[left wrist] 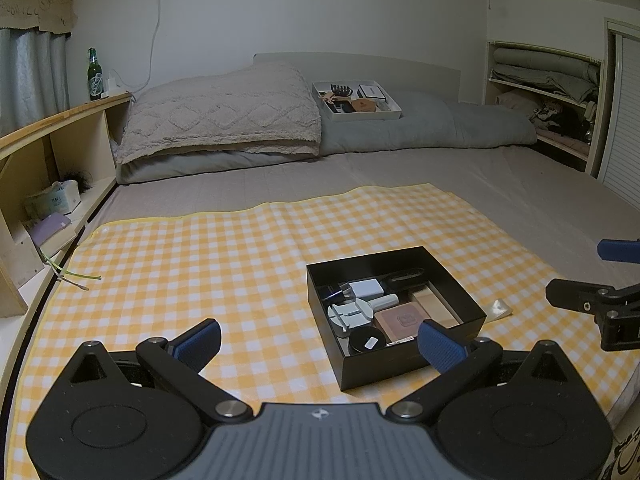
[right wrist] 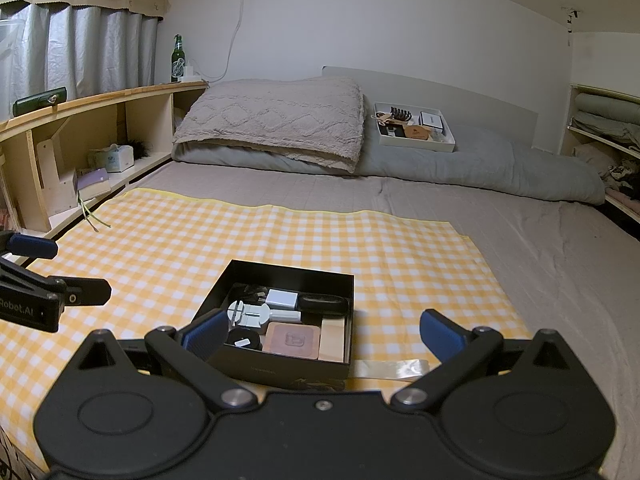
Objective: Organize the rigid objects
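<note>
Left wrist view showed the left gripper (left wrist: pixel 319 344) held low over the yellow checked cloth (left wrist: pixel 200 248), its blue pads spread wide with nothing between them, the black box (left wrist: pixel 464 316) lying at about one o'clock from it. That box sat open on the cloth, probably so both tools could reach in from above. Inside, the items lay packed close: a white charger (left wrist: pixel 366 288) toward twelve o'clock, a white tool (left wrist: pixel 348 314) at nine, a round black tin (left wrist: pixel 367 341) at seven, a brown square pad (left wrist: pixel 402 318) and a wooden block (left wrist: pixel 434 306) along the three o'clock side. A dark, long object beside the charger was too dim to name.

From the right wrist view, the right gripper (right wrist: pixel 322 334) hovered at the box's near edge, its pads likewise parted and empty. A strip of clear film (right wrist: pixel 394 369) lay on the cloth just beside the box at four o'clock. A white tray (right wrist: pixel 416 144) of other small things rested far back on the grey bedding, well apart, perhaps set aside.
</note>
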Motion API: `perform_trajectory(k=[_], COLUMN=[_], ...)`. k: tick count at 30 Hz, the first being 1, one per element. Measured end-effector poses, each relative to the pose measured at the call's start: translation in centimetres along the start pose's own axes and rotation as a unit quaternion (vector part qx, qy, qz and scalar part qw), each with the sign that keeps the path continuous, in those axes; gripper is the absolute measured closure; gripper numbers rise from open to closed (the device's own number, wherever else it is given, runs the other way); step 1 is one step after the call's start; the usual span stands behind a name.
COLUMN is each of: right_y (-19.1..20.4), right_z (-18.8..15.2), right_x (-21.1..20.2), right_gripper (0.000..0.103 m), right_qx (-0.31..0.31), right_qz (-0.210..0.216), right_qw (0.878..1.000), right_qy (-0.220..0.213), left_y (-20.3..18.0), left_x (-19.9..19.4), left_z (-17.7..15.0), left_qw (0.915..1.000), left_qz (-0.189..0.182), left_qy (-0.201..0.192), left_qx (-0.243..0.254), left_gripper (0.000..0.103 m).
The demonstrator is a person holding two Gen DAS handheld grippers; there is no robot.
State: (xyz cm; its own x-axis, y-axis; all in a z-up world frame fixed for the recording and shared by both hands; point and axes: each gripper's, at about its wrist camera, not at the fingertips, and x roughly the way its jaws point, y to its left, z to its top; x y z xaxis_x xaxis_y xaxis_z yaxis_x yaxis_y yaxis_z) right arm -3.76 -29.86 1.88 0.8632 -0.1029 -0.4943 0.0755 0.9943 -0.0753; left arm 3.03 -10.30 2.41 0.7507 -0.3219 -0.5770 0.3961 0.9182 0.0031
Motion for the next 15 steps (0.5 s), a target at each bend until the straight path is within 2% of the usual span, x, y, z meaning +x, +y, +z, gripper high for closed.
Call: perform_trajectory(k=[15], right_y=[0.03], right_z=[0.01], right_x=[-0.01], right_gripper=[0.000], right_qx=[0.000], right_qz=[0.000], right_qw=[1.000], right_qy=[0.000], left_y=[-0.15], left_x=[-0.23], left_z=[0.02], left_qw=[1.0000], left_qz=[0.002], left_qy=[0.002], left_qx=[-0.003], left_gripper=[0.000])
